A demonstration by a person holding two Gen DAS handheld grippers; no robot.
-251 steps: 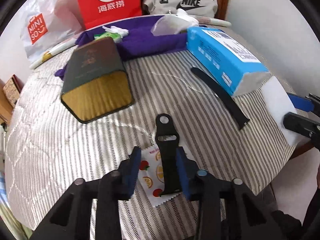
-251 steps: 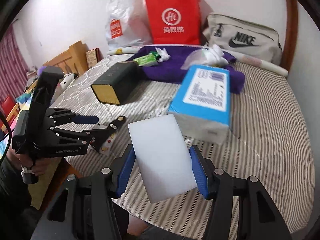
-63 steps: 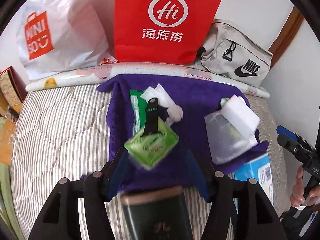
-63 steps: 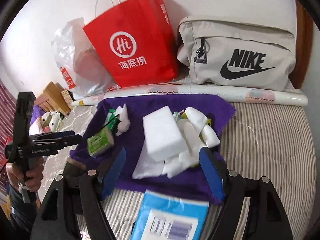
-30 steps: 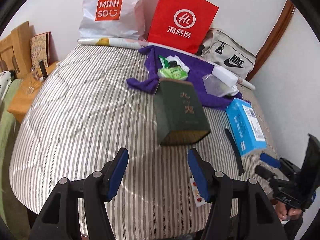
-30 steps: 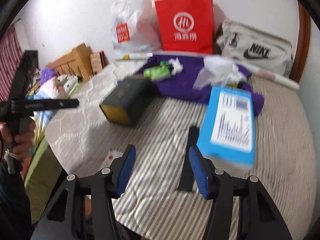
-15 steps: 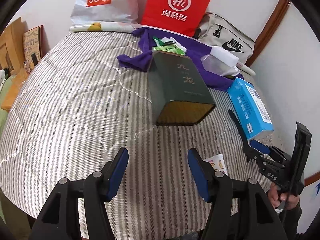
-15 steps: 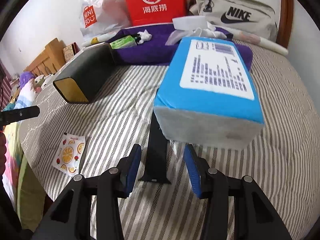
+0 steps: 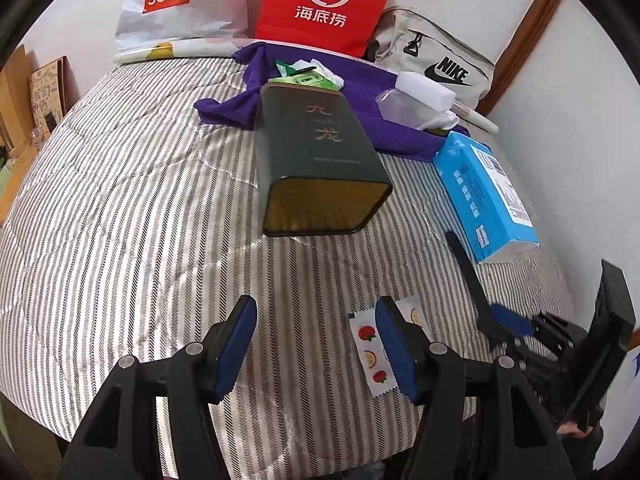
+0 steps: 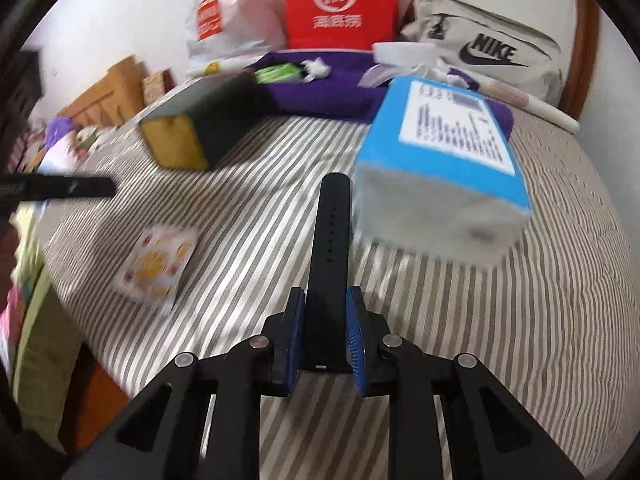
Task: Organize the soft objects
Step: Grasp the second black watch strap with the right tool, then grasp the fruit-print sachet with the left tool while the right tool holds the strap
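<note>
Right gripper (image 10: 325, 322) closed down on the near end of the black watch strap (image 10: 330, 236), jaws narrow and pinching it, the rest of the strap lying forward along the striped bed cover (image 10: 460, 320) just beside the blue tissue pack (image 10: 440, 164). Left gripper (image 9: 316, 340) hanging above the cover with jaws wide apart and nothing between them, the fruit-print wipe sachet (image 9: 370, 350) partly hidden behind its right finger. Likely risks: strap held only by its tip, so apt to droop, swing and slip out on the lift, or to catch the edge of the tissue pack and drag it; blur in the right wrist view hints at quick motion, which would make a slip likelier. Also a long way to the purple cloth (image 9: 372, 96) by the bags, where the white sponge (image 9: 426, 90) and green packet (image 9: 306, 80) already sit, with the dark green tin (image 9: 316, 156) lying in between and easy to knock. Compared with half a second back: right jaws then spread either side of the strap, now shut on it; left gripper lower and nearer the sachet, jaws as wide as before.
</note>
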